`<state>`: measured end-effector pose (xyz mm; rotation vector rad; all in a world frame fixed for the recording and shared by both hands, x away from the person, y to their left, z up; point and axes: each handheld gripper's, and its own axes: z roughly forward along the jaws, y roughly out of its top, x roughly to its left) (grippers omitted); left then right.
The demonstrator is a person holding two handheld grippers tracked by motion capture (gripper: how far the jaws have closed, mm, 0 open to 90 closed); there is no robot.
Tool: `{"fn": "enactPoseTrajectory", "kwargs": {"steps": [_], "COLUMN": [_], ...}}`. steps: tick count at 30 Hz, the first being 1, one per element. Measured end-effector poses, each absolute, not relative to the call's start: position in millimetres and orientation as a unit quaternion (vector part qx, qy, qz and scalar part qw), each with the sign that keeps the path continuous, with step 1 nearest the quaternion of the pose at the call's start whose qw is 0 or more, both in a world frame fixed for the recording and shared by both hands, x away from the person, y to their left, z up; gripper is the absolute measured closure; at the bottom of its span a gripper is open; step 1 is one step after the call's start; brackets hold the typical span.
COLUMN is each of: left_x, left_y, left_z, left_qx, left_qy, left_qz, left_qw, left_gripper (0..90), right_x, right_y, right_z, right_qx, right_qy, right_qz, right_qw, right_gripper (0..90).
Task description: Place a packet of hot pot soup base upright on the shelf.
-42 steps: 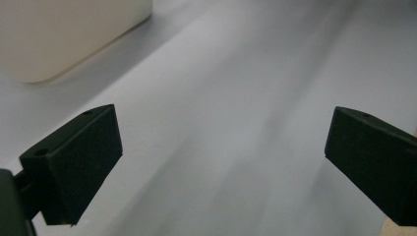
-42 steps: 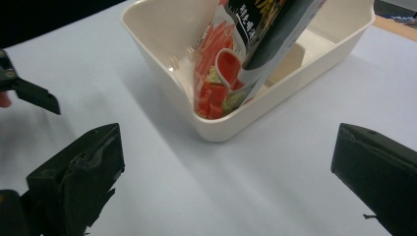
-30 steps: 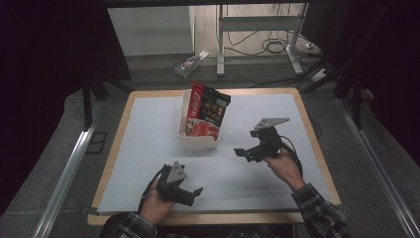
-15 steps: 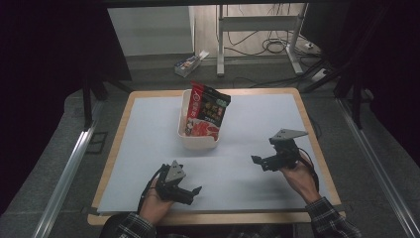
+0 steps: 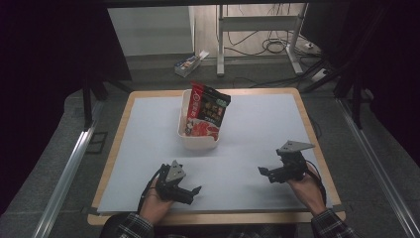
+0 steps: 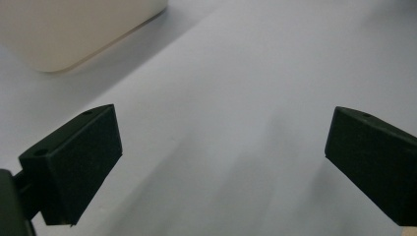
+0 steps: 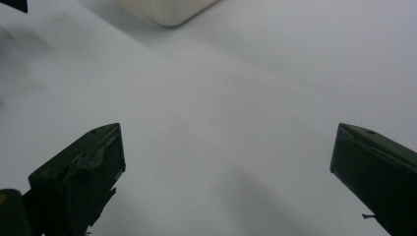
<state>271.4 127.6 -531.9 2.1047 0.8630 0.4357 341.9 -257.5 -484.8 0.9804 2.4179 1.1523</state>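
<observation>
**Right gripper pulled back to the near edge**

Since a second ago the right gripper has drawn away from the tub toward the lower right of the frame; the left gripper stays at lower centre-left. Two grippers, both with jaws spread wide and empty above the white table mat. Farther up, at centre, one white plastic tub holds one red and black snack packet, standing upright.

Bright, evenly lit white table amid dark surroundings; soft shadows, blurred close tool views.
</observation>
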Motion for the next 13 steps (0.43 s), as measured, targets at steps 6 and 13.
{"fn": "enactPoseTrajectory", "kwargs": {"steps": [6, 13], "left_x": [271, 272], "left_y": [127, 125], "left_z": [-532, -532], "left_qx": [0.834, 0.835], "left_qy": [0.341, 0.337], "left_qz": [0.172, 0.173], "left_qw": [0.399, 0.398], "left_gripper": [0.5, 0.5], "right_x": [337, 339], "right_y": [-266, -269], "right_z": [-495, -499], "right_qx": [0.359, 0.362], "right_qy": [0.845, 0.851], "right_qz": [0.374, 0.356], "right_qw": [0.132, 0.137], "right_gripper": [0.0, 0.0]}}
